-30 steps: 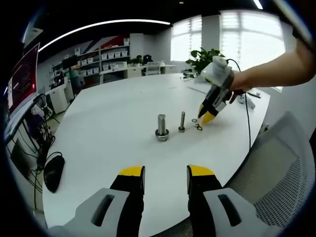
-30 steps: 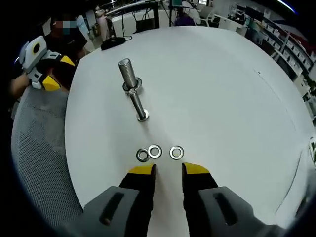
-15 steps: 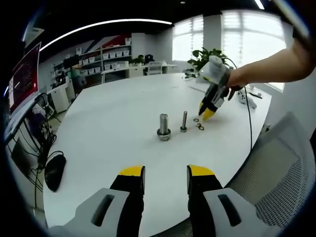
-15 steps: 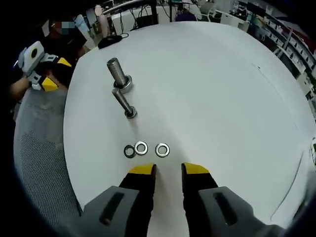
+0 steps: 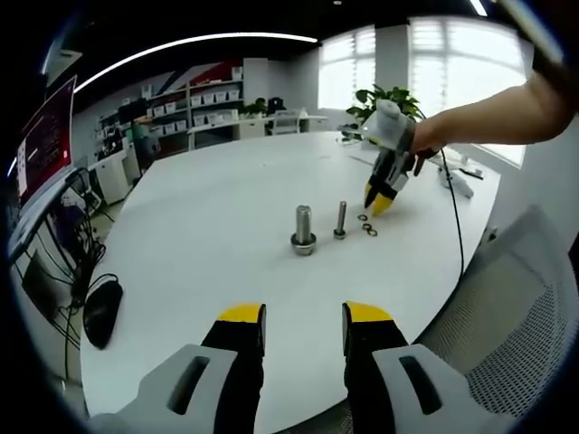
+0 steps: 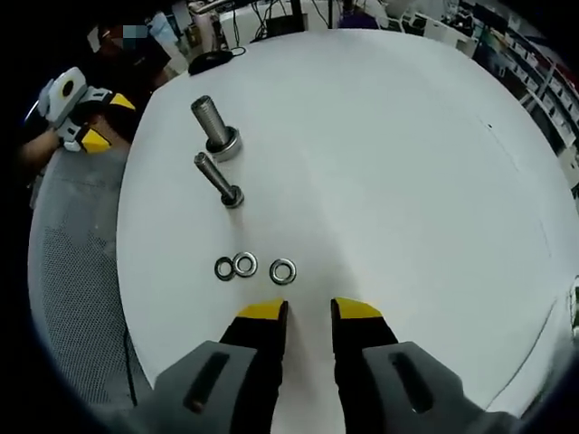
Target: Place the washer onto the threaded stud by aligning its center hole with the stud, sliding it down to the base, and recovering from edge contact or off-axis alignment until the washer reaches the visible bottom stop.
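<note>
On the round white table (image 6: 398,145) two threaded studs stand upright: a thick one (image 6: 211,122) (image 5: 303,228) on a wide base and a thin one (image 6: 218,179) (image 5: 341,220). Three steel washers lie flat in a row: one (image 6: 282,270), a second (image 6: 244,264) and a third (image 6: 223,268); in the left gripper view the washers (image 5: 366,224) lie beyond the thin stud. My right gripper (image 6: 308,312) (image 5: 378,204) hovers open just short of the washers, holding nothing. My left gripper (image 5: 305,316) (image 6: 98,127) is open and idle at the table's near edge.
A grey mesh chair (image 5: 516,325) (image 6: 68,262) stands at the table edge. A black mouse (image 5: 100,315) (image 6: 208,60) lies at the table's left rim. A cable (image 5: 455,226) trails from the right gripper. Shelves and a plant (image 5: 384,98) stand far behind.
The right gripper has shifted rightward and risen slightly, so the washers and studs slid left in its view. The left gripper has hardly moved. Nothing was picked up.
</note>
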